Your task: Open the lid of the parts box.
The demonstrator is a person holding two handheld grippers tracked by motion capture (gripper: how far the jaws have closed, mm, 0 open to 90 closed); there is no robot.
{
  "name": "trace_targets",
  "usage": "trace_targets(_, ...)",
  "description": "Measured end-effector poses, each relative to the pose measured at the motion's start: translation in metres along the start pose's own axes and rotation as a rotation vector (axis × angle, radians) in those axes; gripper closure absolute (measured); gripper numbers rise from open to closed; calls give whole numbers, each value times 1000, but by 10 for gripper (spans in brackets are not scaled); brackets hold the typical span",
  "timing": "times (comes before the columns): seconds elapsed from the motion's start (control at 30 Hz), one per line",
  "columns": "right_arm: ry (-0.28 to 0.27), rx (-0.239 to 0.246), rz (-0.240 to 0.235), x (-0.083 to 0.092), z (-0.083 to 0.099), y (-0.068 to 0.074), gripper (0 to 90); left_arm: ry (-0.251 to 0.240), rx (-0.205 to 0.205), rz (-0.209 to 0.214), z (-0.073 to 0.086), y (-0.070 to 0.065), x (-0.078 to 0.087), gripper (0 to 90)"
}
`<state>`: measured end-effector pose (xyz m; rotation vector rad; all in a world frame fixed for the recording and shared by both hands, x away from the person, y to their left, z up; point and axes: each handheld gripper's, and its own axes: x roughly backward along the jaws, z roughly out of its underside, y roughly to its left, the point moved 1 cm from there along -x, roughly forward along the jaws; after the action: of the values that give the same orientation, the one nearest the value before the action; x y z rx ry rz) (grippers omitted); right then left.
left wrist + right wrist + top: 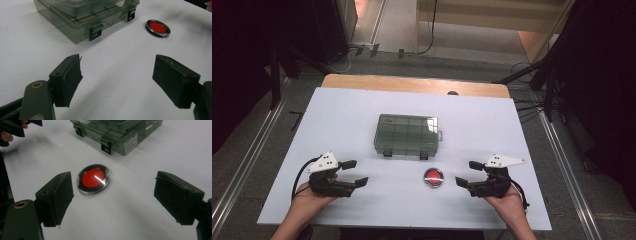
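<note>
Plainly nearer the right gripper (463, 173), jaws spread and empty: red disc (433, 178) flat on the table (337, 115), just ahead, before the closed box (407, 134). Left gripper (355, 172) equally spread, empty, farther off.

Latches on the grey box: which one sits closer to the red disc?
The right-hand latch on the box front, almost directly behind the red disc; the other latch sits further left.

Both grippers, left (354, 173) & right (468, 173), open, flanking red disc (433, 177) nr box (407, 134).
</note>
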<state>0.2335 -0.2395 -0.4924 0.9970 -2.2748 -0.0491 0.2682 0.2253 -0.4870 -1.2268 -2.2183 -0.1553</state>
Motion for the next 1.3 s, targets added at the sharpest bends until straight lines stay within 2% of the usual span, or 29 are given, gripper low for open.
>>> trace_targets(0.3, 2, -10, -3, 1, 0, -1, 170, -9, 6, 10, -1, -1, 0, 228)
trace_targets(1.3, 1, -31, 7, 1, 1, -3, 177, 3, 12, 9, -2, -1, 0, 229)
